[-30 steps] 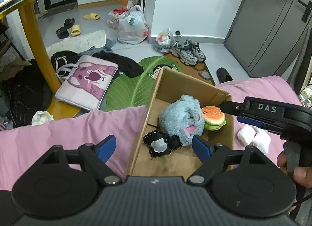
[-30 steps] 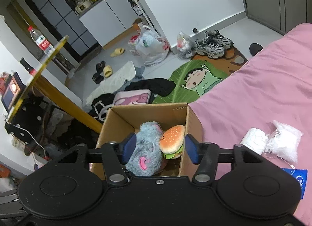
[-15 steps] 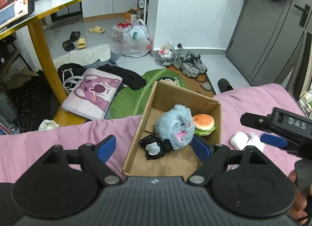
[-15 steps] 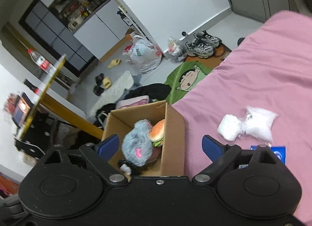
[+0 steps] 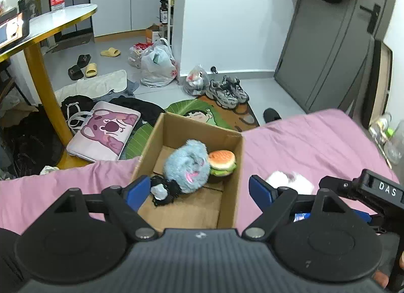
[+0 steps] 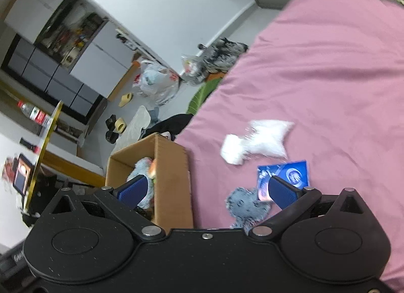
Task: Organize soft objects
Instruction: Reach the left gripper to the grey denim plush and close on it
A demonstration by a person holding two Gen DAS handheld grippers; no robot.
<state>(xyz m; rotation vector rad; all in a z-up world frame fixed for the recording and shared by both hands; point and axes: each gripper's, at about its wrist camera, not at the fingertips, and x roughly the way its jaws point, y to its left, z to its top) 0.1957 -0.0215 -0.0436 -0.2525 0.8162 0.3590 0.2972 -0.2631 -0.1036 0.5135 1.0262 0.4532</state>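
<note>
A: Left wrist view: what sat in the cardboard box (image 5: 228,199) on the pink bed (image 5: 315,146)?

B: A black toy (image 5: 164,189), a blue plush (image 5: 188,165), then a burger toy (image 5: 222,163). The left gripper (image 5: 199,189) gaped wide, empty.

A: And the right gripper (image 6: 207,189)?

B: Its jaws had just been opening, now wide, nothing between them; a grey plush (image 6: 246,207) lay on the bed beneath.

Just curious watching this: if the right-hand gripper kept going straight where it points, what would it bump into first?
Probably the pink bedspread, near the grey-blue fuzzy item lying between the right gripper's open jaws; depth is hard to judge.
</note>
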